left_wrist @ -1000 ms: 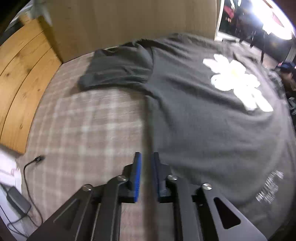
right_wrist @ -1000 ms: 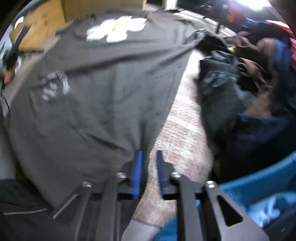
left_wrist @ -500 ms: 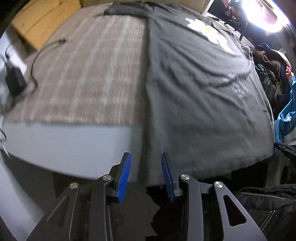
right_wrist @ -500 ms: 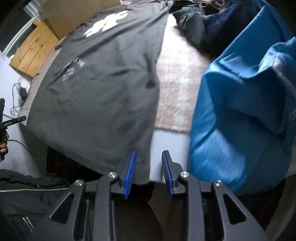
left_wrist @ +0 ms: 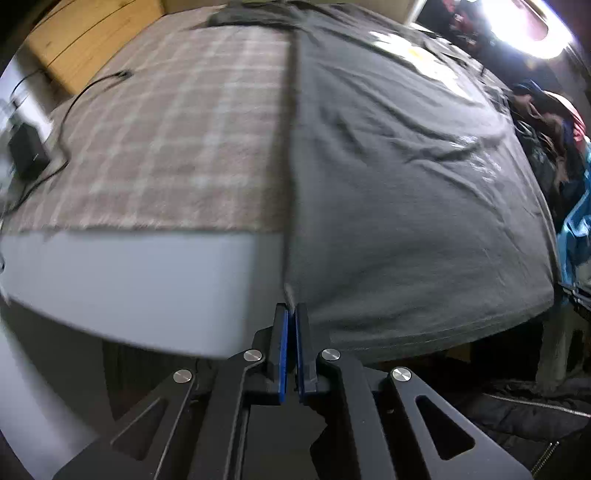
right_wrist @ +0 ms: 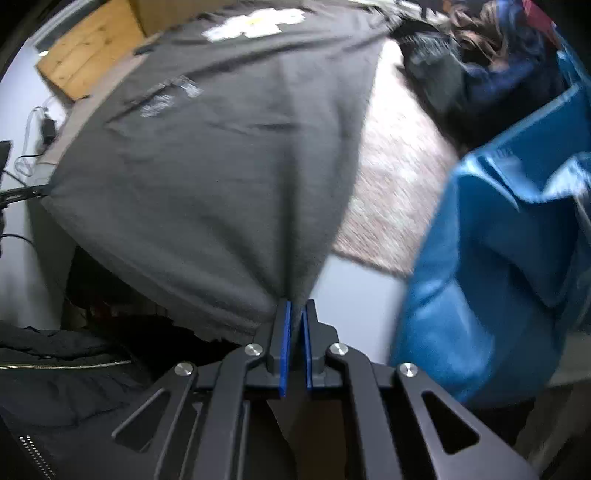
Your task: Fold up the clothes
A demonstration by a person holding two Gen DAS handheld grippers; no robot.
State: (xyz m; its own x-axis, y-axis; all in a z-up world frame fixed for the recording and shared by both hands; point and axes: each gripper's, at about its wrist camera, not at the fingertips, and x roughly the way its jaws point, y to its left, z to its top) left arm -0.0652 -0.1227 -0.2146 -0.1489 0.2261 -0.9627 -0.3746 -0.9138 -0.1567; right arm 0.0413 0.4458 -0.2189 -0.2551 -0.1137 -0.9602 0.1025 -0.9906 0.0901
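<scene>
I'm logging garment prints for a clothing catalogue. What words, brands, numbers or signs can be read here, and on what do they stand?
No text here can be read.
Small white lettering on the dark grey T-shirt: several lines, too blurred to read.
White flower print on the same shirt: a picture, no words.

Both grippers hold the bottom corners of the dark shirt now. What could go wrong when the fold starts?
1. The left gripper and right gripper each pinch only a thin edge of the dark grey T-shirt with the white flower print; a corner may slip out.
2. The shiny blue jacket lies close to the right gripper and could get caught.
3. Wrinkles across the shirt may be folded in.
</scene>
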